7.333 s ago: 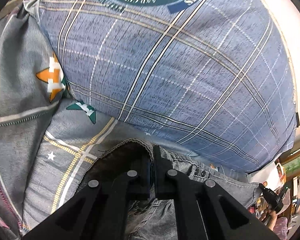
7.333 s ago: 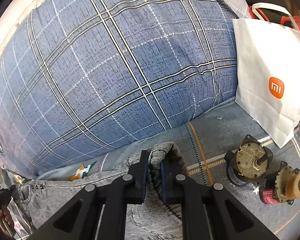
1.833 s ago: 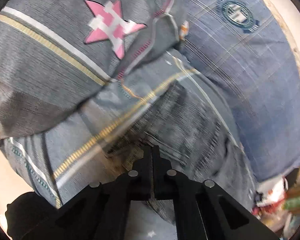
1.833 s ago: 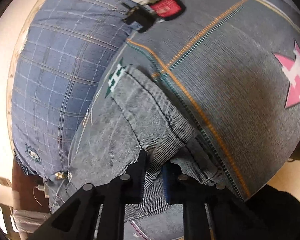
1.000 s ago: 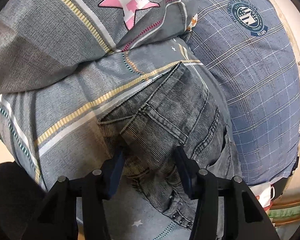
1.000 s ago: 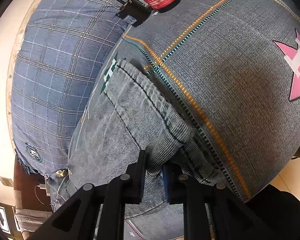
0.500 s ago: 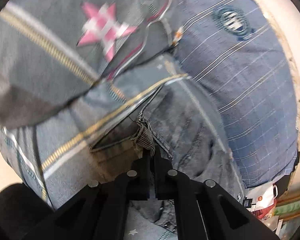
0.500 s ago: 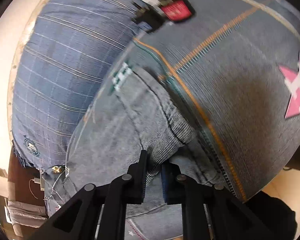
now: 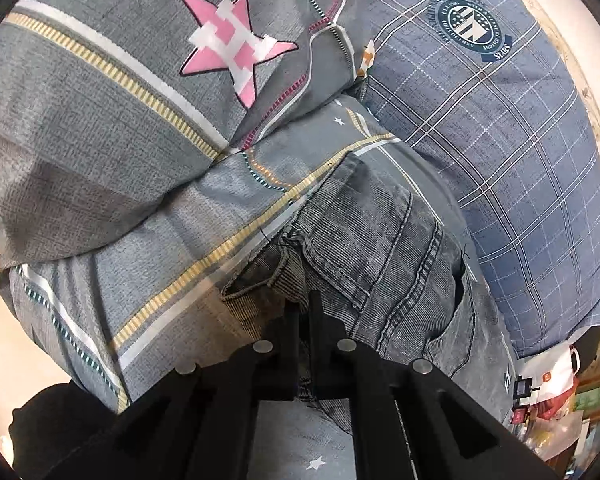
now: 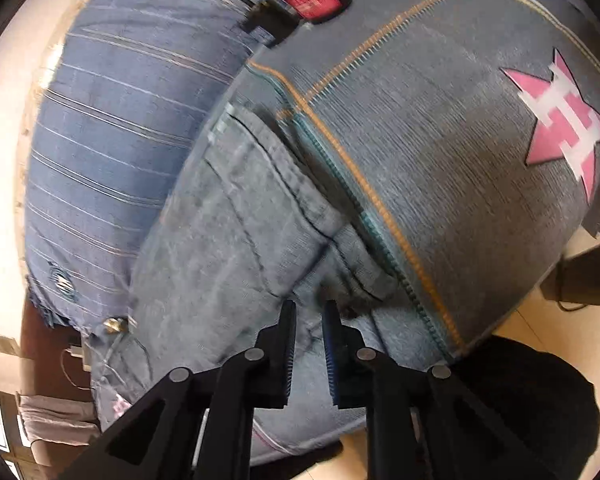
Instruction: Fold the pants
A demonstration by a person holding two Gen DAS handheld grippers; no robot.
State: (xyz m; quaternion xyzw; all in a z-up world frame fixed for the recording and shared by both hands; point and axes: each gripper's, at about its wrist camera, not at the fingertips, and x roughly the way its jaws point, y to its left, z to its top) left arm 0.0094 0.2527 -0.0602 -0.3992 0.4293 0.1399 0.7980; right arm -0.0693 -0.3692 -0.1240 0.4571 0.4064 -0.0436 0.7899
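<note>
The grey denim pants [image 9: 379, 248] lie folded on the grey bedsheet [image 9: 148, 264], between a grey star pillow and a blue plaid pillow. My left gripper [image 9: 303, 300] is shut, its tips pinching the near edge of the pants by the hem. In the blurred right wrist view the same pants [image 10: 228, 248] lie flat. My right gripper [image 10: 307, 312] stands just above their near edge with a narrow gap between the fingers and no cloth between them.
A grey pillow with a pink star [image 9: 236, 44] lies left, a blue plaid pillow with a round emblem [image 9: 471, 24] right. The star sheet [image 10: 459, 152], a red box [image 10: 315, 0] and a black device [image 10: 268, 20] lie beyond. The bed edge and floor [image 10: 539, 320] are close.
The left gripper opened a second ago, then shut again on the pants' edge. The right gripper has let go of the cloth and opened slightly; the pants have dropped flat.
</note>
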